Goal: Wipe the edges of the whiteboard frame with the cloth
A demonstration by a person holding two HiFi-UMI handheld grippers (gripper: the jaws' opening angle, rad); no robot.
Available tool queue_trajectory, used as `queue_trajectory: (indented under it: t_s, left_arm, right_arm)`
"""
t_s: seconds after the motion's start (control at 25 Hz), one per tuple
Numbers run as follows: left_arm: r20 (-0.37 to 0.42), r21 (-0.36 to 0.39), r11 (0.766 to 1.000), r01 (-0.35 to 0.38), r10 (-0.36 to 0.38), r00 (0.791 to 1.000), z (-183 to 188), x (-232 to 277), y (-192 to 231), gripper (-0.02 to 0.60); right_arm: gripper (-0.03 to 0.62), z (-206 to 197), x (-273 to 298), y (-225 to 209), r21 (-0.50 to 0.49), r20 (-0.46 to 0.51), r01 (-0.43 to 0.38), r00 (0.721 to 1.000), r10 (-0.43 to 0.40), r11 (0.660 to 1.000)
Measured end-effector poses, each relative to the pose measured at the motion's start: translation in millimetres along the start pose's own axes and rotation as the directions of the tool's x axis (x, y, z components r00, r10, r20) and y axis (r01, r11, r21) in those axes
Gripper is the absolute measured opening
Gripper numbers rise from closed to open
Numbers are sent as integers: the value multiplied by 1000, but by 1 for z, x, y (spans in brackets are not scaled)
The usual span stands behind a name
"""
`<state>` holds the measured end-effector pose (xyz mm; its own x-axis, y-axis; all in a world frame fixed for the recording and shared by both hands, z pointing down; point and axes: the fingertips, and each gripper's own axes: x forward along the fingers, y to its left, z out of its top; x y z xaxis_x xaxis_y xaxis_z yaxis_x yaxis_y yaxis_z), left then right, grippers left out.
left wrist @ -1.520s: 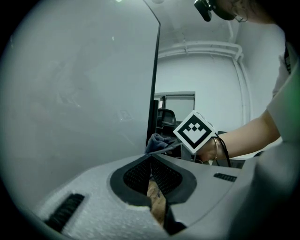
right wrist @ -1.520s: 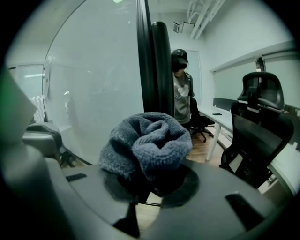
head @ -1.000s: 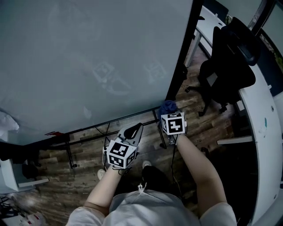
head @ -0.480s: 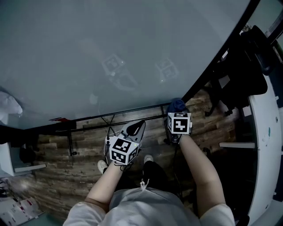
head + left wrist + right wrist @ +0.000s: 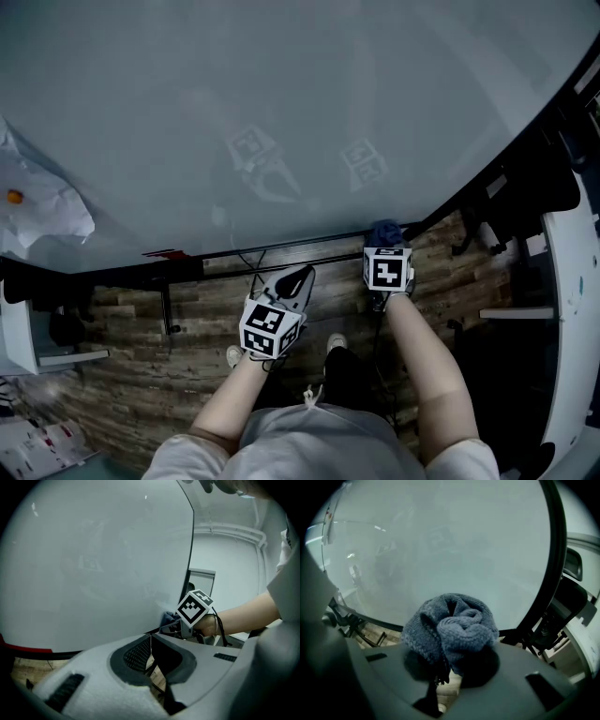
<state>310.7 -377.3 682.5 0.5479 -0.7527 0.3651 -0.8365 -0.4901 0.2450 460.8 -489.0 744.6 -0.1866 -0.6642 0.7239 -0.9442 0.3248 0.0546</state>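
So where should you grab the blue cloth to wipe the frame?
Grab the cloth by its bunched bottom, from behind, as the right gripper does: its jaws are shut on the gathered folds, so the puffy wad sticks out ahead toward the whiteboard frame. Gripping higher would probably put hard jaws against the frame instead.

Wood floor (image 5: 122, 375); perhaps crumpled paper (image 5: 42, 211).
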Motion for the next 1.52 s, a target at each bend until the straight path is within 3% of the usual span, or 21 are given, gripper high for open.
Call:
queue_trajectory:
  t_s: [0.24,0.76,1.04,1.2,1.44,1.52]
  left_arm:
    - [-12,-7,999,-39,39,999,-10,-63,51,20]
    - [42,-60,993,-98,101,994,-32,-181,147,20]
    - [47,32,996,-80,78,996,-28,-234,203,20]
    - [43,53,997,-63,60,997,-29,-261,227,20]
    - [-1,9,996,-84,84,996,-45,-305,254,20]
    - [-1,-6,995,-99,99,995,-45,-315,257,20]
  right_arm:
    - [69,6,-3,71,9,-9,4,1000,-4,1000]
    - [69,20,-4,244,-30,-22,-46,999,46,998]
    - [69,17,-2,305,9,-45,23,999,-22,1000]
    - [69,29,-5,345,-13,-22,4,1000,-4,1000]
    - [69,33,-16,387,85,-86,-5,996,12,996]
    - [69,35,-15,398,71,-84,-23,996,29,997]
